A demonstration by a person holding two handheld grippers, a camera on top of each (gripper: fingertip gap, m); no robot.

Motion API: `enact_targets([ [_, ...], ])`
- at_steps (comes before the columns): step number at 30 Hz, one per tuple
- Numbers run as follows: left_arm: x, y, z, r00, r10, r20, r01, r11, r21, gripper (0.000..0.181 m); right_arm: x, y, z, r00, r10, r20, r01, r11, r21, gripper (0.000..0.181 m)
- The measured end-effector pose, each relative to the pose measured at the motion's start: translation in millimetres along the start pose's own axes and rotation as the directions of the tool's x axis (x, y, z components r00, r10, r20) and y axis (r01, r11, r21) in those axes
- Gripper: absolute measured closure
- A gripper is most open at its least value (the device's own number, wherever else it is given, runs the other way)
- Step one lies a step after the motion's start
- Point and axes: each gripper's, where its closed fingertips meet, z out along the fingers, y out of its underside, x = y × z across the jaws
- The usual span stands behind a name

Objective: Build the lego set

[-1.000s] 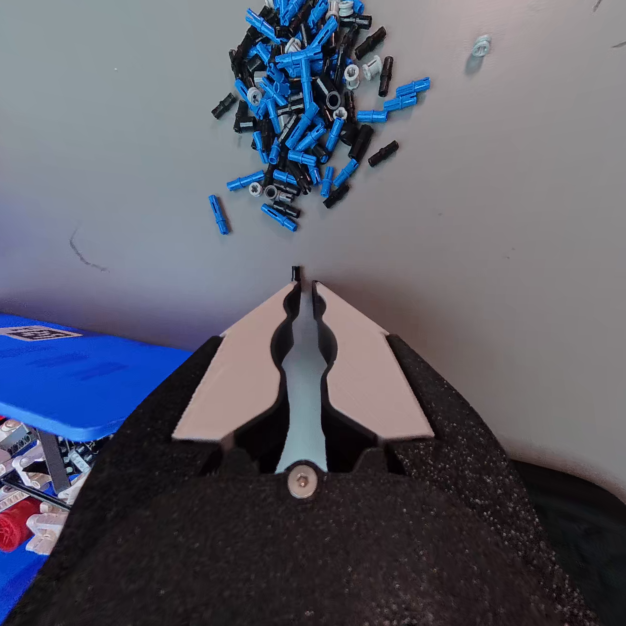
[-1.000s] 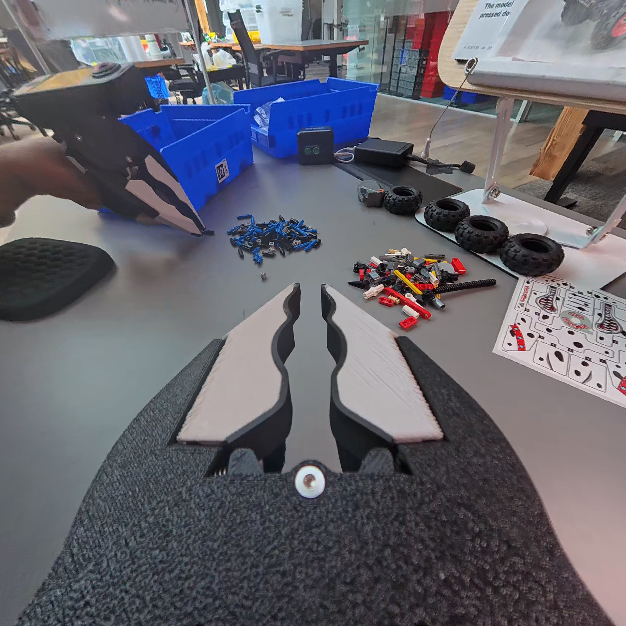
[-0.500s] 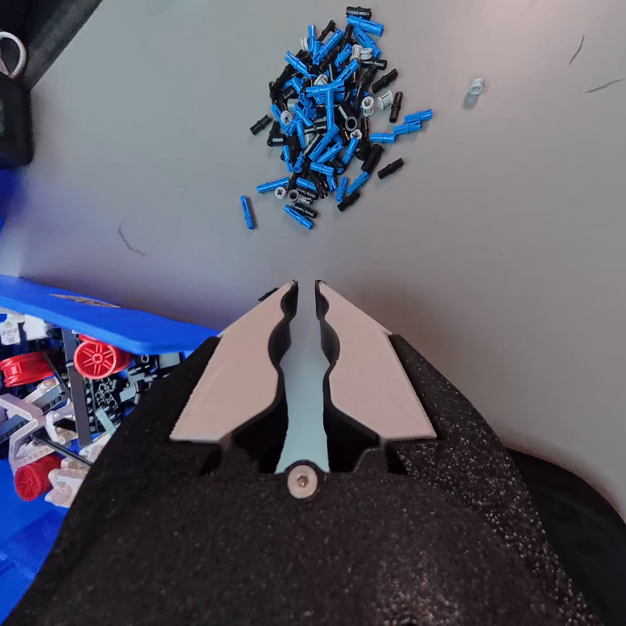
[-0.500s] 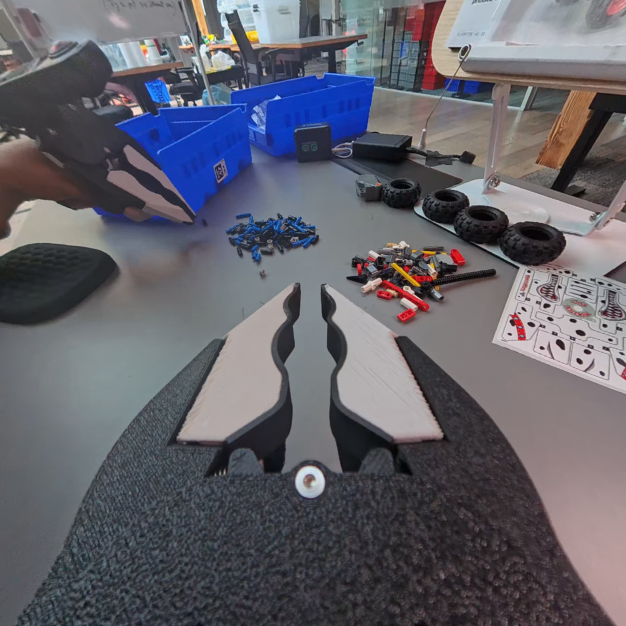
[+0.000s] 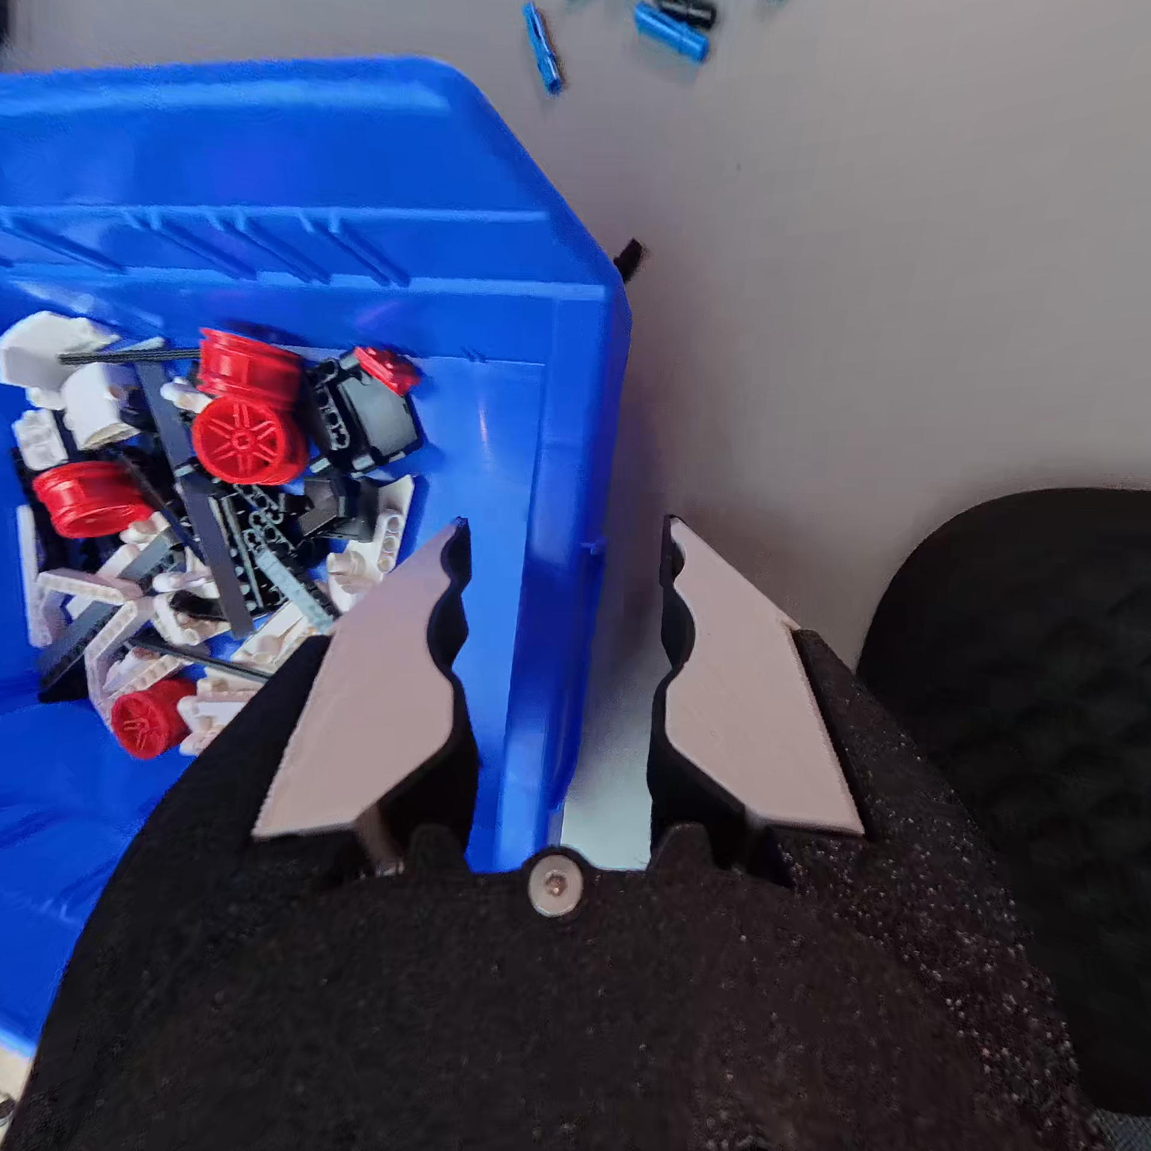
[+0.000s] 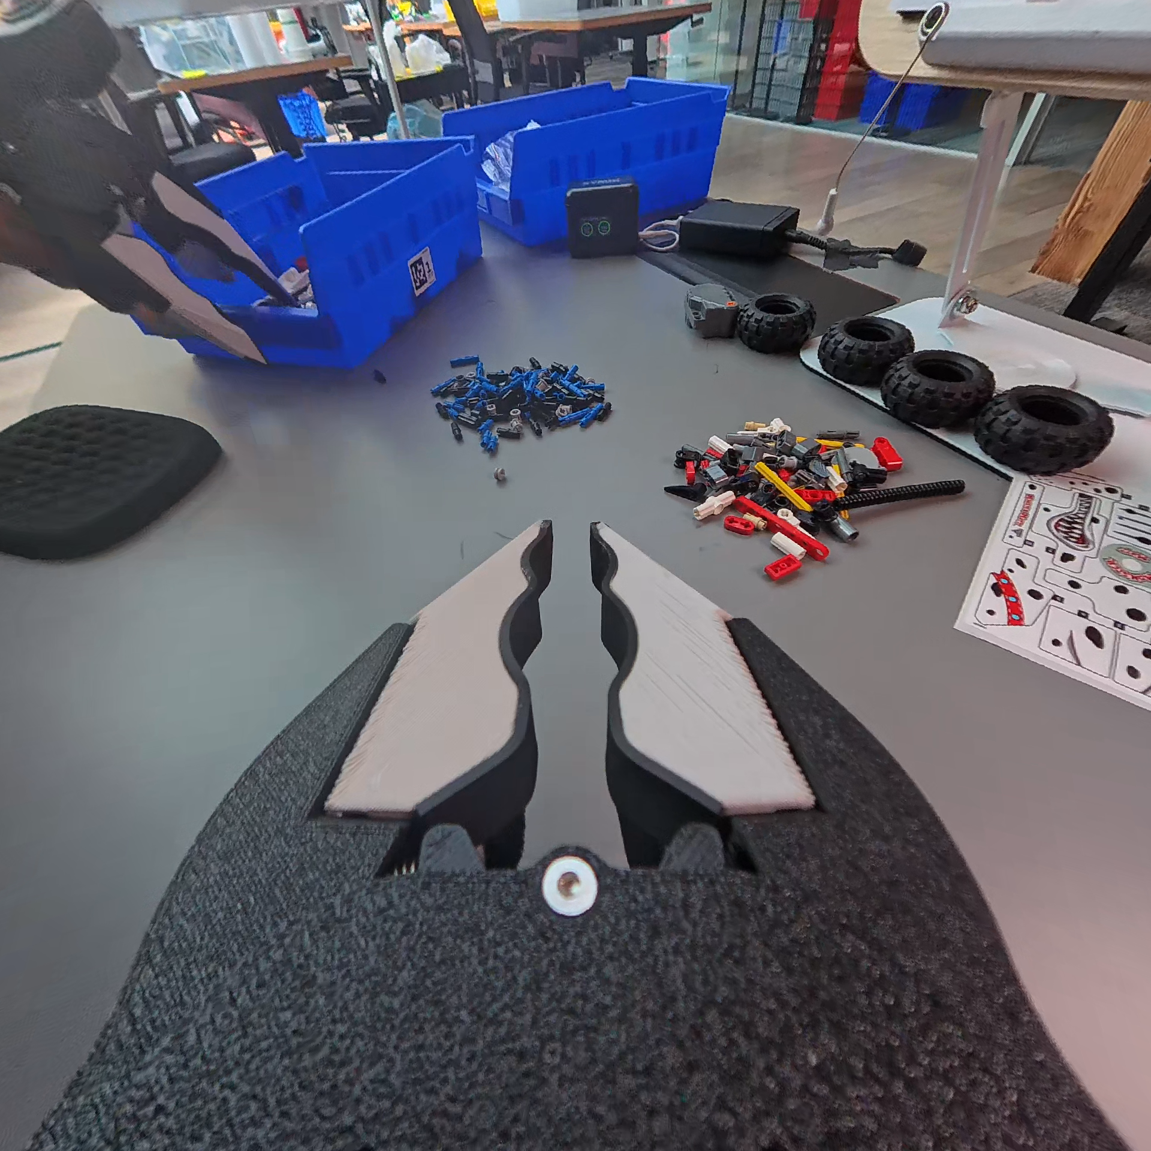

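Note:
My left gripper (image 5: 565,523) is open wide and empty. It hangs over the right wall of a blue bin (image 5: 311,156), with one finger over the inside and one over the table. The bin holds red wheel hubs (image 5: 246,439) and white, black and grey lego parts. A small black pin (image 5: 629,255) lies on the table by the bin's corner. My right gripper (image 6: 570,529) is empty, its jaws a narrow gap apart, low over the bare grey table. In the right wrist view the left gripper (image 6: 274,330) is at the bin (image 6: 374,280), far left.
A pile of blue and black pins (image 6: 523,398) and a mixed pile of parts (image 6: 785,486) lie ahead. Several black tyres (image 6: 934,386) and a sticker sheet (image 6: 1071,573) are on the right. A black pad (image 6: 93,473) lies left. A second blue bin (image 6: 598,137) and a black box (image 6: 601,215) are behind. About 40 cm separates my left fingertips from my right. Measured from the fingertips, the small black pin (image 5: 629,255) is 9 cm or so from the left gripper and 30 cm from the right. Look for it in the right wrist view (image 6: 385,379) too.
My left gripper has pulled back from the pin pile to the blue bin and opened wide. The black pin at its tips 1 s ago is out of it. The right gripper barely moved.

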Motion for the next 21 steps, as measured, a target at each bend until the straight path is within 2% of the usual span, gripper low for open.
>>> enact_targets([
  [3, 10.6, 4.7, 16.8, 0.993, 0.048, -0.110, -0.054, 0.997, -0.058, 0.133, -0.6, 3.9, 0.7, 1.000, -0.023, -0.012, 0.023, 1.000, -0.020, 0.170],
  [5, 4.9, 2.4, 19.1, 0.993, 0.055, -0.101, -0.061, 0.996, -0.059, 0.143, 0.0, 4.9, 0.4, 0.999, -0.029, -0.017, 0.028, 0.999, -0.026, 0.170],
  [8, 5.8, 5.8, 17.9, 0.985, 0.137, -0.104, -0.144, 0.988, -0.063, 0.158, 1.7, 6.2, 0.4, 1.000, -0.023, -0.020, 0.022, 0.999, -0.029, 0.170],
  [12, 26.9, 11.4, 9.6, 0.942, 0.296, -0.159, -0.307, 0.950, -0.047, 0.158, 3.4, 9.1, 1.5, 1.000, -0.009, -0.018, 0.009, 0.999, -0.037, 0.170],
  [16, 53.1, 12.3, 2.0, 0.857, 0.462, -0.227, -0.472, 0.881, 0.009, 0.159, 2.9, 11.2, 2.9, 1.000, -0.009, -0.014, 0.008, 0.999, -0.045, 0.170],
  [21, 69.3, 1.9, 2.9, 0.761, 0.576, -0.297, -0.590, 0.806, 0.052, 0.160, 2.4, 13.4, 4.3, 1.000, -0.010, -0.016, 0.009, 0.998, -0.056, 0.170],
])
